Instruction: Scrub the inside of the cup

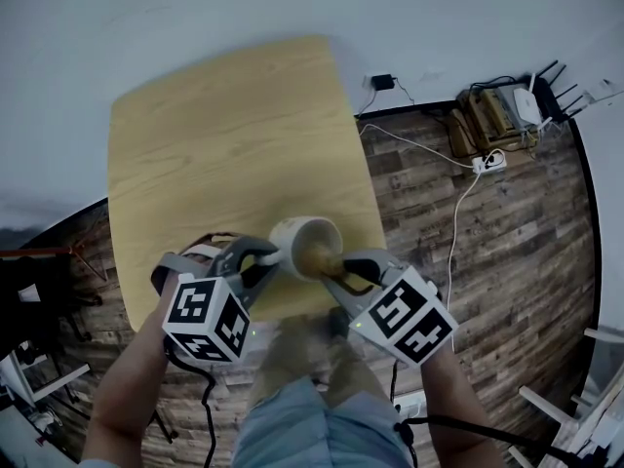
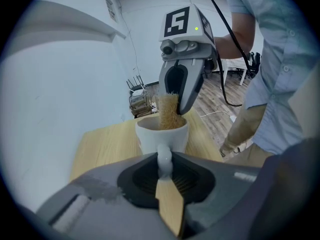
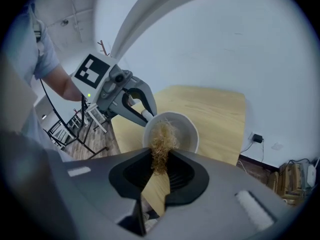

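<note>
At the lower centre of the head view, over the near right edge of the desk (image 1: 224, 135), the white cup (image 1: 306, 242) is held tilted, its mouth turned toward the lower right of the frame. Whether its base touches the desk cannot be told from any view.

Inside the mouth sits a tan fibrous scrubber (image 1: 320, 258). The right gripper view shows its loose strands against the inner wall, in the left half of the opening.

The left tool (image 1: 261, 259) is pinched on the cup's handle; in its own view the handle stands upright between the two pads, with the cup body just beyond. The right tool (image 1: 341, 269) is pinched on the tail of the scrubber, and its pads are pressed on the fibres where they leave the cup.

Judgement on the step: scrubbing is under way, with the scrubber entered but, by appearance, working near the rim and upper wall, not the bottom. How much of the inside has been covered cannot be read from these views.

Next move calls for:
- a firm hold on the handle, so the cup does not turn under the rubbing
- the right tool driving the scrubber deeper and sweeping round the wall
- care that the tool's pads do not strike the rim

Beyond the desk, cables (image 1: 458, 213) lie on the wooden floor at right
</note>
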